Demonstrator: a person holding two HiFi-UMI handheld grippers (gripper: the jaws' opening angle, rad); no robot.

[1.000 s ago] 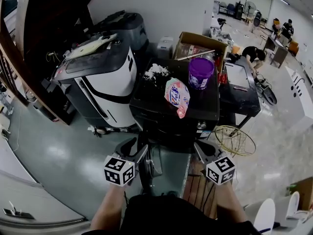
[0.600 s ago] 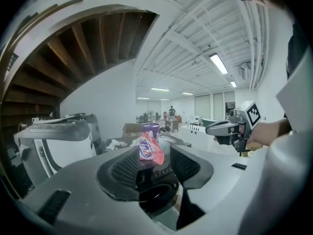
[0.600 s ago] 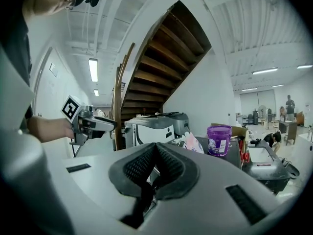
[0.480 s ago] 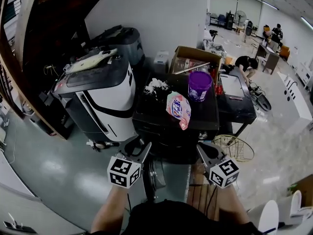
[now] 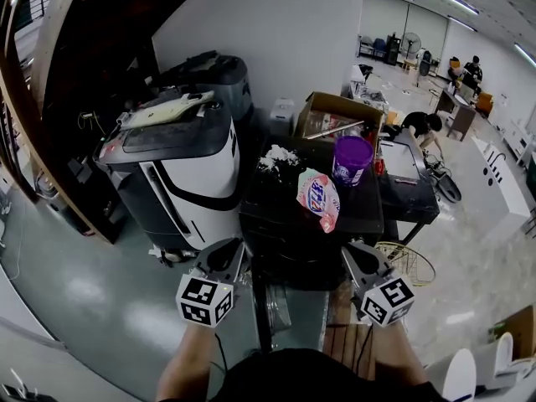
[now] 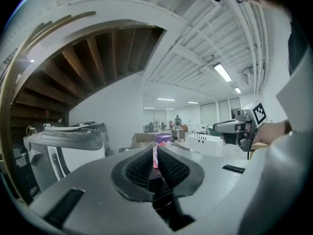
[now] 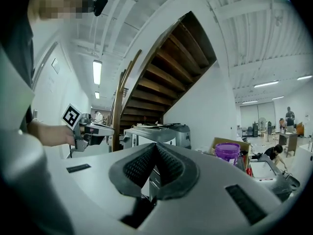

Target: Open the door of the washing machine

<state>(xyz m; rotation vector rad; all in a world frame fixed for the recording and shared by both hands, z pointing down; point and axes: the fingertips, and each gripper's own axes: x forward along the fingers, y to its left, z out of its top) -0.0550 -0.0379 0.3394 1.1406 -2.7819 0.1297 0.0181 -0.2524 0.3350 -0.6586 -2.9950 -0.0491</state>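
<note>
While the left gripper (image 5: 231, 249), jaws just closed on nothing, and the right gripper (image 5: 353, 251), shut and empty, hover before the washer (image 5: 310, 224), pinched tips could slide off the door (image 5: 272, 308) low between them.

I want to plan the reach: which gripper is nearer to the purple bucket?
Right. The right gripper hangs nearly straight below the purple bucket in the head view; the left gripper is farther off, to the lower left.
</note>
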